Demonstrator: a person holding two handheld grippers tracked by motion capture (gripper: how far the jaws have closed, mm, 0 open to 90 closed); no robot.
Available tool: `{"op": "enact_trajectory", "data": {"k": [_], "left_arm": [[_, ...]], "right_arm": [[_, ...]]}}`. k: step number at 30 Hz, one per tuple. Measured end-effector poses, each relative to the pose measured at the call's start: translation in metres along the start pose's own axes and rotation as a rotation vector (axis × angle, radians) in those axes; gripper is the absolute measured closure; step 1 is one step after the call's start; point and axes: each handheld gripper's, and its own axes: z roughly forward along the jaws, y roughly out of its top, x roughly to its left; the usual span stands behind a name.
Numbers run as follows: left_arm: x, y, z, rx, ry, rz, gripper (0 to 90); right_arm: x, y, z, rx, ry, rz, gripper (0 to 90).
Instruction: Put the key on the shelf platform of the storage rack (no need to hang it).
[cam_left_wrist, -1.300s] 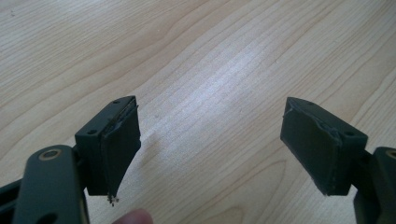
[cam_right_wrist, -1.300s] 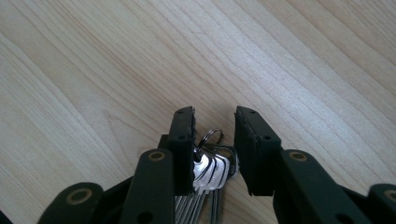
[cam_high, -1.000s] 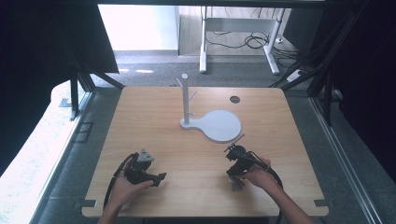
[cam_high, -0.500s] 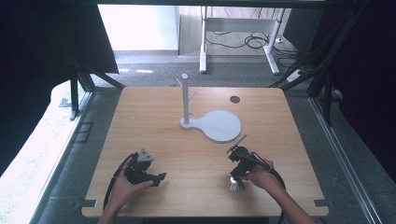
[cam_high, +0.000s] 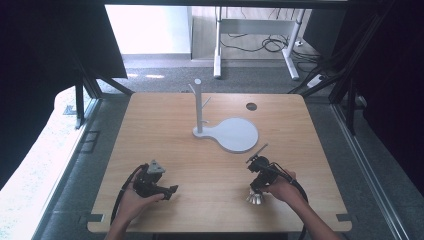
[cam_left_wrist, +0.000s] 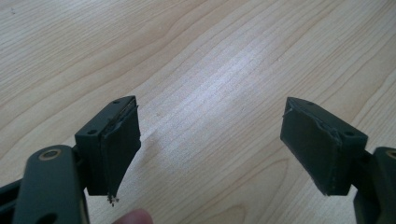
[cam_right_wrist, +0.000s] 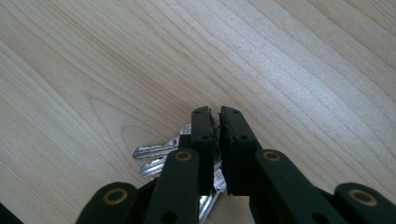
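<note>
A bunch of silver keys (cam_high: 255, 198) lies near the table's front right; in the right gripper view the keys (cam_right_wrist: 156, 153) fan out from under the jaws. My right gripper (cam_high: 256, 190) points down onto them. Its jaws have just been closing and now stand almost together (cam_right_wrist: 218, 114), with the top of the bunch pinched between the pads. My left gripper (cam_high: 169, 190) rests at the front left in a hand, its jaws wide open (cam_left_wrist: 210, 135) over bare wood with nothing between them.
A white stand (cam_high: 235, 135) with a round base and an upright pegged post (cam_high: 198, 102) sits mid-table, behind both grippers. A dark round hole (cam_high: 251, 106) is in the wooden table (cam_high: 150, 130) at the back right. The front edge lies just below both hands.
The right hand has shifted slightly toward the front edge, and the silver keys now show below its gripper. The left hand and its gripper have stayed put.
</note>
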Motion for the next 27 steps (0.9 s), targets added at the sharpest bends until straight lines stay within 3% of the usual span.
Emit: {"op": "enact_trajectory", "data": {"k": [7,14,18,19,27], "left_arm": [[0.001,0.000,0.000,0.002,0.000,0.001,20.3],[0.001,0.000,0.001,0.006,-0.002,0.003,20.3],[0.000,0.000,0.002,0.008,-0.002,0.003,20.2],[0.000,0.000,0.002,0.008,-0.003,0.000,20.2],[0.000,-0.001,0.002,0.009,-0.001,-0.002,20.2]], "right_arm": [[0.000,0.001,0.000,0.005,0.015,-0.011,87.5],[-0.004,-0.001,-0.010,-0.026,0.038,-0.010,90.0],[-0.007,-0.001,-0.014,-0.035,0.028,-0.006,87.4],[-0.010,0.000,-0.015,-0.037,0.019,-0.016,81.5],[-0.012,0.001,-0.005,0.001,-0.009,-0.105,74.8]]}}
